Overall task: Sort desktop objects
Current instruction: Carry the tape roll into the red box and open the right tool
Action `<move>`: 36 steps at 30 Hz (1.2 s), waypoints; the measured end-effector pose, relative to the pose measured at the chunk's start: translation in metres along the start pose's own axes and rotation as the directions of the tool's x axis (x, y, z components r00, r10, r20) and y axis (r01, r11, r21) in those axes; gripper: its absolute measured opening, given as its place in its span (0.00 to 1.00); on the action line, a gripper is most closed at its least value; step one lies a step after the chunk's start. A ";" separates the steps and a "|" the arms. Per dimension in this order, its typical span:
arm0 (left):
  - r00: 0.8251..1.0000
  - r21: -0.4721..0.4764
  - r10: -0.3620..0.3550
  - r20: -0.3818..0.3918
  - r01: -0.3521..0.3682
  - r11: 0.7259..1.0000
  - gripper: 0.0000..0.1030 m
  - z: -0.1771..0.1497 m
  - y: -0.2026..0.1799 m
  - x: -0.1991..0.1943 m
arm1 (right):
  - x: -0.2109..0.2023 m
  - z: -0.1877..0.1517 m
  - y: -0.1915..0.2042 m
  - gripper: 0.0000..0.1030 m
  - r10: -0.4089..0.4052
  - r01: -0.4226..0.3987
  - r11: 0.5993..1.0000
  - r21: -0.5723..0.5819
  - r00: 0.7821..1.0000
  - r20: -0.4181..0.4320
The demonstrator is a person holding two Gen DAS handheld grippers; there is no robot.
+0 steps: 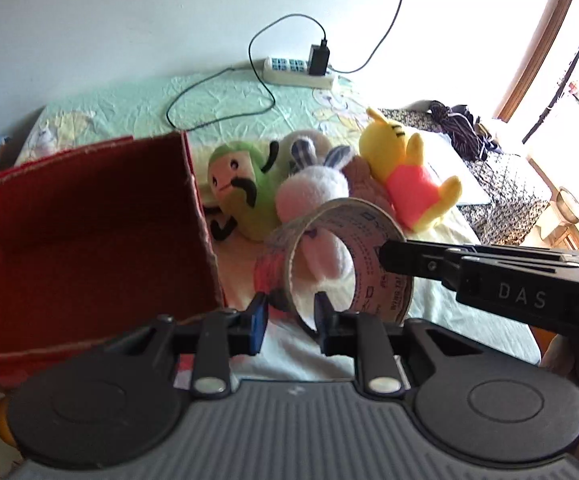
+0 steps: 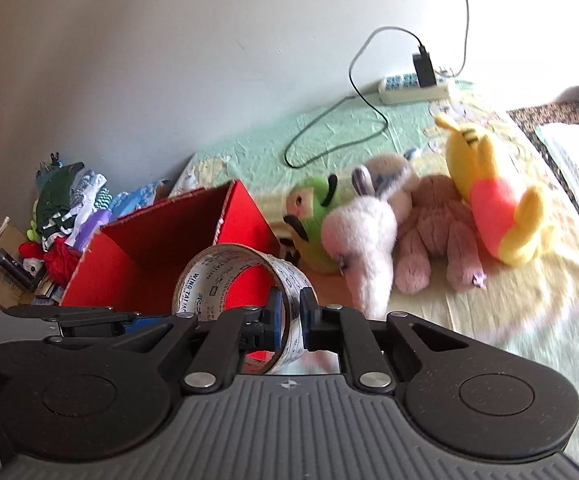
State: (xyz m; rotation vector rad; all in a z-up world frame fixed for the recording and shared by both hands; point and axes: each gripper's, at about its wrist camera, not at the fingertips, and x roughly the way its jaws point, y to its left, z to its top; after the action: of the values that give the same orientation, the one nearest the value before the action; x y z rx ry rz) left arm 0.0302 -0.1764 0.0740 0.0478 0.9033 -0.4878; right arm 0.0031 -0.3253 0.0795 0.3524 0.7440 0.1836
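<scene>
Only the right wrist view shows a clothes heap [image 2: 69, 208], apparently floor-level.

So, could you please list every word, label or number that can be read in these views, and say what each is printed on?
"DAS": on the body of the right tool, seen from the left wrist.
"WING TAI": on the tape roll, seen from the right wrist.
The other print on the tape roll is too small and blurred to read.
Nothing legible on the red box, the plush toys or the power strip.
</scene>
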 end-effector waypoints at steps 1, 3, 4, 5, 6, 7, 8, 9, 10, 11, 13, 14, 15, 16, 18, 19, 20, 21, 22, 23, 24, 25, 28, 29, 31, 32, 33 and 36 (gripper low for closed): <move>1.000 0.001 0.010 0.014 -0.010 1.000 0.20 0.006 0.003 -0.002 | 0.000 0.006 0.005 0.11 0.010 -0.010 1.000 -0.022 1.000 0.019; 0.999 -0.008 0.026 0.040 -0.026 1.000 0.20 0.018 0.013 -0.010 | 0.004 0.019 0.020 0.11 0.028 -0.025 0.998 -0.060 0.999 0.046; 0.998 -0.016 0.036 0.048 -0.036 0.999 0.20 0.023 0.019 -0.011 | 0.006 0.026 0.026 0.12 0.044 -0.039 0.996 -0.075 0.997 0.058; 0.997 -0.019 0.049 0.064 -0.048 0.999 0.20 0.028 0.025 -0.016 | 0.009 0.033 0.033 0.12 0.061 -0.055 0.994 -0.090 0.996 0.068; 0.995 -0.020 0.062 0.075 -0.060 0.998 0.20 0.033 0.032 -0.017 | 0.014 0.039 0.040 0.12 0.073 -0.066 0.992 -0.105 0.995 0.071; 0.994 -0.019 0.073 0.084 -0.072 0.997 0.20 0.036 0.039 -0.019 | 0.017 0.044 0.047 0.12 0.085 -0.075 0.989 -0.124 0.994 0.070; 0.993 -0.021 0.083 0.085 -0.082 0.996 0.20 0.041 0.048 -0.017 | 0.024 0.049 0.055 0.12 0.091 -0.082 0.987 -0.140 0.994 0.065; 0.992 -0.029 0.089 0.084 -0.087 0.996 0.20 0.044 0.057 -0.019 | 0.031 0.053 0.063 0.12 0.093 -0.084 0.984 -0.156 0.994 0.057; 0.993 -0.040 0.093 0.077 -0.091 0.995 0.20 0.046 0.068 -0.020 | 0.038 0.056 0.071 0.12 0.091 -0.082 0.982 -0.170 0.995 0.046; 0.993 -0.051 0.097 0.064 -0.094 0.994 0.19 0.047 0.079 -0.018 | 0.046 0.058 0.079 0.12 0.090 -0.082 0.979 -0.187 0.995 0.033; 0.994 -0.065 0.102 0.035 -0.099 0.993 0.19 0.047 0.098 -0.013 | 0.062 0.060 0.092 0.12 0.083 -0.079 0.974 -0.211 0.997 0.007; 0.994 -0.071 0.104 0.022 -0.102 0.992 0.19 0.047 0.107 -0.008 | 0.070 0.060 0.098 0.12 0.077 -0.076 0.971 -0.225 0.997 -0.006; 0.994 -0.078 0.105 0.008 -0.104 0.992 0.19 0.045 0.116 -0.005 | 0.079 0.059 0.104 0.12 0.068 -0.071 0.969 -0.235 0.997 -0.020; 0.995 -0.085 0.104 -0.009 -0.104 0.991 0.19 0.043 0.125 0.000 | 0.087 0.058 0.109 0.12 0.060 -0.067 0.968 -0.242 0.998 -0.034; 0.995 -0.097 0.093 -0.042 -0.096 0.991 0.19 0.040 0.141 0.011 | 0.102 0.057 0.119 0.12 0.041 -0.054 0.964 -0.261 0.998 -0.057; 0.995 -0.101 0.083 -0.060 -0.089 0.991 0.19 0.039 0.148 0.018 | 0.110 0.056 0.123 0.12 0.026 -0.043 0.963 -0.267 0.997 -0.068; 0.994 -0.106 0.074 -0.079 -0.083 0.991 0.19 0.038 0.155 0.025 | 0.119 0.055 0.127 0.12 0.010 -0.033 0.961 -0.274 0.996 -0.085; 0.993 -0.109 0.067 -0.099 -0.078 0.991 0.19 0.036 0.161 0.031 | 0.128 0.054 0.130 0.12 -0.006 -0.023 0.961 -0.277 0.995 -0.104; 0.991 -0.115 0.056 -0.123 -0.071 0.991 0.19 0.036 0.167 0.039 | 0.136 0.053 0.133 0.12 -0.024 -0.011 0.959 -0.283 0.992 -0.121; 0.988 -0.122 0.041 -0.149 -0.059 0.991 0.19 0.035 0.173 0.048 | 0.145 0.051 0.136 0.12 -0.046 0.004 0.956 -0.295 0.990 -0.135; 0.984 -0.128 0.027 -0.174 -0.050 0.990 0.19 0.034 0.179 0.055 | 0.152 0.049 0.139 0.12 -0.068 0.019 0.951 -0.309 0.987 -0.148; 0.981 -0.132 0.016 -0.194 -0.043 0.990 0.19 0.034 0.184 0.063 | 0.159 0.047 0.141 0.11 -0.089 0.035 0.949 -0.313 0.984 -0.158; 0.968 -0.150 -0.024 -0.251 -0.014 0.989 0.19 0.034 0.197 0.082 | 0.179 0.046 0.138 0.11 -0.126 0.058 0.952 -0.299 0.969 -0.212; 0.963 -0.154 -0.034 -0.268 -0.008 0.988 0.19 0.034 0.200 0.088 | 0.184 0.045 0.137 0.10 -0.138 0.066 0.952 -0.299 0.964 -0.226; 0.955 -0.159 -0.054 -0.293 0.007 0.987 0.19 0.035 0.206 0.097 | 0.192 0.042 0.136 0.10 -0.160 0.084 0.951 -0.299 0.958 -0.239; 0.949 -0.169 -0.067 -0.307 0.015 0.985 0.19 0.035 0.208 0.102 | 0.195 0.040 0.135 0.09 -0.171 0.094 0.950 -0.297 0.954 -0.245; 0.943 -0.181 -0.080 -0.322 0.022 0.983 0.19 0.035 0.211 0.106 | 0.198 0.038 0.135 0.09 -0.179 0.102 0.950 -0.295 0.952 -0.249; 0.928 -0.210 -0.110 -0.356 0.036 0.977 0.19 0.036 0.218 0.117 | 0.203 0.036 0.132 0.09 -0.193 0.120 0.954 -0.276 0.947 -0.256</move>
State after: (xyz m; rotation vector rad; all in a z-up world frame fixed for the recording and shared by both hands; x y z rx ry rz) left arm 0.2101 -0.0364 -0.0281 -0.0817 1.3227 -0.4629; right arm 0.1698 -0.1539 0.0258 0.0157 1.0127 0.1777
